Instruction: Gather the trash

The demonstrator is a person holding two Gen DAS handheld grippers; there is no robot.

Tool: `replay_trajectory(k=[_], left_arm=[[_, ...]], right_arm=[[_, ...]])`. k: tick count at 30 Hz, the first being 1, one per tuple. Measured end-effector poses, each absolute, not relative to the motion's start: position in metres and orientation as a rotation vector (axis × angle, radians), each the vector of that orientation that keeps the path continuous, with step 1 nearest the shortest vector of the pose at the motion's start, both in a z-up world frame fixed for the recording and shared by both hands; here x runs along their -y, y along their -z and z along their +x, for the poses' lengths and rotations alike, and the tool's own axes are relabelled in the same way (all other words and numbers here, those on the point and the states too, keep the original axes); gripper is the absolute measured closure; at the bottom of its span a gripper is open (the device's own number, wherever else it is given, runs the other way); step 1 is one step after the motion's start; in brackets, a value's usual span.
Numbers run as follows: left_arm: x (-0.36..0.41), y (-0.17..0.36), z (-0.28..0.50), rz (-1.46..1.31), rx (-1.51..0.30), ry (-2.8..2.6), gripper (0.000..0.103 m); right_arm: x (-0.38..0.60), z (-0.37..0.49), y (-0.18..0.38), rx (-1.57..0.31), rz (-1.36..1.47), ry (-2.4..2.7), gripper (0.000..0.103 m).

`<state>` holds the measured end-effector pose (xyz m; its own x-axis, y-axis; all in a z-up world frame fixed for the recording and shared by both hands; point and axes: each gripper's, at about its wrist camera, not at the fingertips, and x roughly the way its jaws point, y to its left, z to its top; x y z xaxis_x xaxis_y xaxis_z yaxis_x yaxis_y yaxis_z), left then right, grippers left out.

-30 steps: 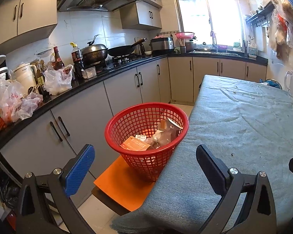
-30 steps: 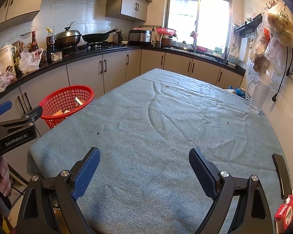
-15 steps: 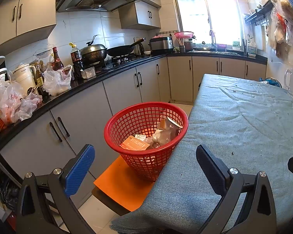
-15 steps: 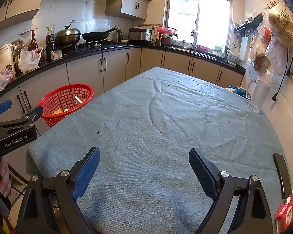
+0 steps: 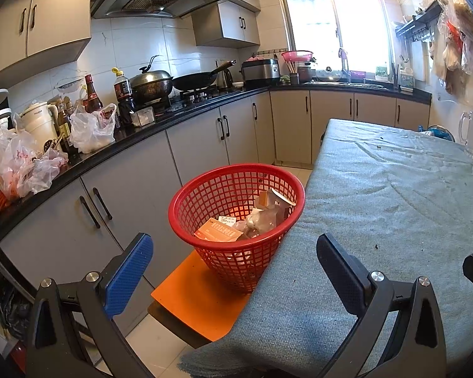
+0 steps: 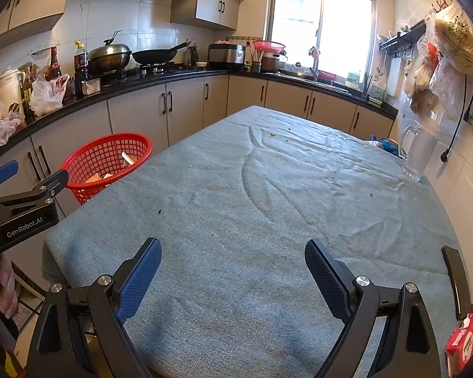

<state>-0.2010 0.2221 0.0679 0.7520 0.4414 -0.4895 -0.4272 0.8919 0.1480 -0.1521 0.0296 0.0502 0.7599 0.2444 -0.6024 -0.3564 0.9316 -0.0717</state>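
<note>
Trouble lies at five o'clock, where a red carton (image 6: 462, 343) near the table (image 6: 268, 189) edge could be missed or knocked floorward, since both left gripper (image 5: 233, 271) and right gripper (image 6: 233, 271) hang spread, empty, basket (image 5: 236, 220) at ten o'clock.

Left gripper (image 5: 235, 267): black frame, silver screws, one blue pad, one black. Right gripper (image 6: 233, 272) matches ("GenRobot.AI" printed white on the left's body).
</note>
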Motion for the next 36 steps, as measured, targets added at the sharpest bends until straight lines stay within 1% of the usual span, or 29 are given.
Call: replay_trajectory(k=[26,31,36], left_arm=[[-0.214,-0.07,-0.199,0.046,-0.544,-0.451,0.0],[-0.197,-0.074,-0.188,0.072,-0.541,-0.411,0.0],[-0.151,-0.074,-0.158,0.088,-0.597,-0.25,0.0]], right_arm=[[-0.028,-0.152,-0.047,-0.64,-0.174,-0.327,0.008],[-0.009,-0.145,-0.048,-0.647,-0.137,-0.285,0.008],[0.039,-0.126,-0.049,-0.67,-0.059,-0.162,0.005]])
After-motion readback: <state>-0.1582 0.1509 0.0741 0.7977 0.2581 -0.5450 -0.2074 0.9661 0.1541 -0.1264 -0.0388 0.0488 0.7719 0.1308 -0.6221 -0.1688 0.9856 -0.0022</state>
